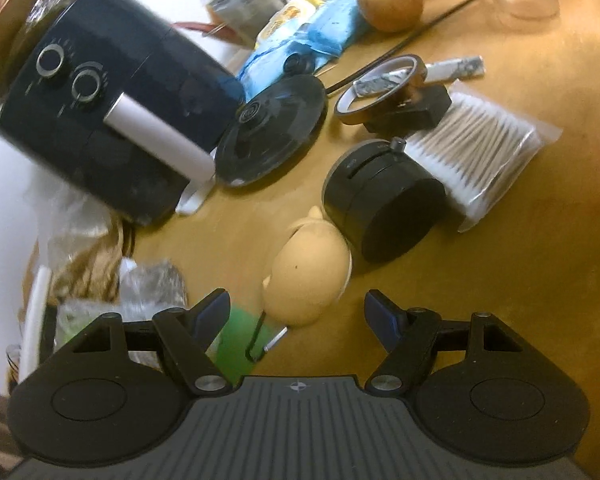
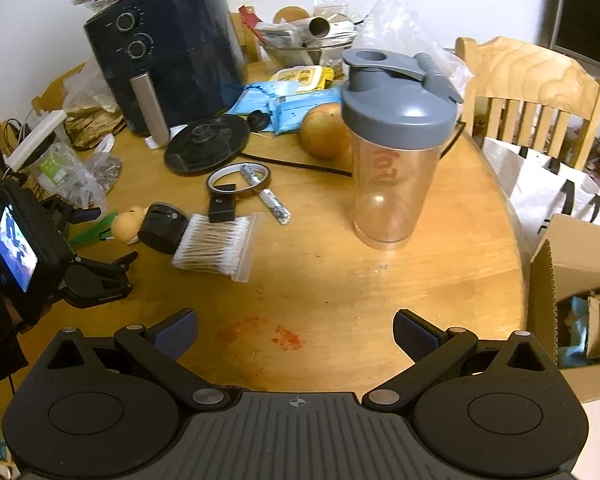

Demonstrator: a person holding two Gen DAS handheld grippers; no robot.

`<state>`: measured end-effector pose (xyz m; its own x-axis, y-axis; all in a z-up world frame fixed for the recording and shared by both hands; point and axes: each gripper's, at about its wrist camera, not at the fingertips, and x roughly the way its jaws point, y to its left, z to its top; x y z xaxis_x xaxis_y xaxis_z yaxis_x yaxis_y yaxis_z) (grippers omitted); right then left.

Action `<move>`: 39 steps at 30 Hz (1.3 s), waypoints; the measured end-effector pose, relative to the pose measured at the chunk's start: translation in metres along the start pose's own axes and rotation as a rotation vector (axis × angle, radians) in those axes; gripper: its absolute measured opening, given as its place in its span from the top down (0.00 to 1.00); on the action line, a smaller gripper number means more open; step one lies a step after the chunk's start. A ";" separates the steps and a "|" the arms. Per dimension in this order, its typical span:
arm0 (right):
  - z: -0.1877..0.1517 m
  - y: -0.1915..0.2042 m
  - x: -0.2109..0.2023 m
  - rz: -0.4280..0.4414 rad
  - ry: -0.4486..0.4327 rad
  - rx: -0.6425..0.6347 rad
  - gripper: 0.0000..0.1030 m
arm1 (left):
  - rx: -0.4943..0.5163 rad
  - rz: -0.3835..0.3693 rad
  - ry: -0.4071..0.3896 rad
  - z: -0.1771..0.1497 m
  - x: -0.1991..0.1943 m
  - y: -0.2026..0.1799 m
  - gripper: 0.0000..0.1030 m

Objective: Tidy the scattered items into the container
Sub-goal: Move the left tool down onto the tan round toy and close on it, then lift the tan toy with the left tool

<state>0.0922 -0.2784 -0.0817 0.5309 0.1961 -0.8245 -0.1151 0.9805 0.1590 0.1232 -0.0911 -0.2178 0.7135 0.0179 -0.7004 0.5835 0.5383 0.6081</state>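
The scattered items lie in a loose cluster on the round wooden counter [image 2: 340, 280]: a small beige rounded toy figure [image 1: 306, 276], a black cylindrical device with a slot on its top [image 1: 380, 200] touching it, a clear bag of wooden cotton swabs [image 1: 476, 148] pressed against that device, a small black rectangular block [image 1: 412, 110], a thin roll of amber tape [image 1: 380, 88] with a silver foil-wrapped stick [image 1: 456, 68] lying across it, and a flat black round base [image 1: 272, 128] beside the big dark air fryer with two dials and a silver handle [image 2: 168, 52]. Behind these sit blue plastic packets [image 2: 284, 106] and a brown round fruit [image 2: 326, 132]. The container cannot be told for sure; an open brown cardboard box [image 2: 580, 292] stands off the counter's right edge, next to a white bag with black handles [image 2: 548, 184] and a pale wooden chair [image 2: 532, 84]. A clear shaker cup with a grey flip lid [image 2: 396, 144] stands upright near the fruit. The left gripper [image 1: 296, 312] hovers low just in front of the toy figure, jaws spread wide and holding nothing; a green flat piece [image 1: 240, 332] and a thin black bent wire [image 1: 256, 340] lie beneath it. The right gripper [image 2: 296, 332] hangs over a bare patch of counter with reddish smears [image 2: 284, 336], jaws likewise wide apart and empty, well apart from the cluster.
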 end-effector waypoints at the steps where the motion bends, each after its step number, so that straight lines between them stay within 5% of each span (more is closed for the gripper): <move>1: -0.001 -0.001 -0.001 -0.003 -0.001 0.002 0.00 | 0.013 0.005 -0.002 0.001 0.002 -0.001 0.28; 8: -0.005 -0.007 -0.005 -0.030 -0.006 0.025 0.00 | 0.092 0.029 -0.026 0.005 0.011 -0.007 0.31; 14: -0.009 -0.013 -0.010 -0.043 -0.017 0.046 0.00 | 0.144 0.023 -0.027 0.006 0.014 -0.012 0.55; 26: -0.013 -0.014 -0.015 -0.041 -0.023 0.045 0.00 | 0.135 0.037 -0.008 0.007 0.008 -0.015 0.57; 39: -0.012 -0.009 -0.016 -0.005 -0.025 0.011 0.00 | -0.002 0.044 -0.040 0.010 -0.021 0.000 0.57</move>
<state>0.0753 -0.2908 -0.0766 0.5525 0.1913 -0.8113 -0.1033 0.9815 0.1611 0.1122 -0.0994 -0.1994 0.7532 0.0083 -0.6577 0.5505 0.5393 0.6372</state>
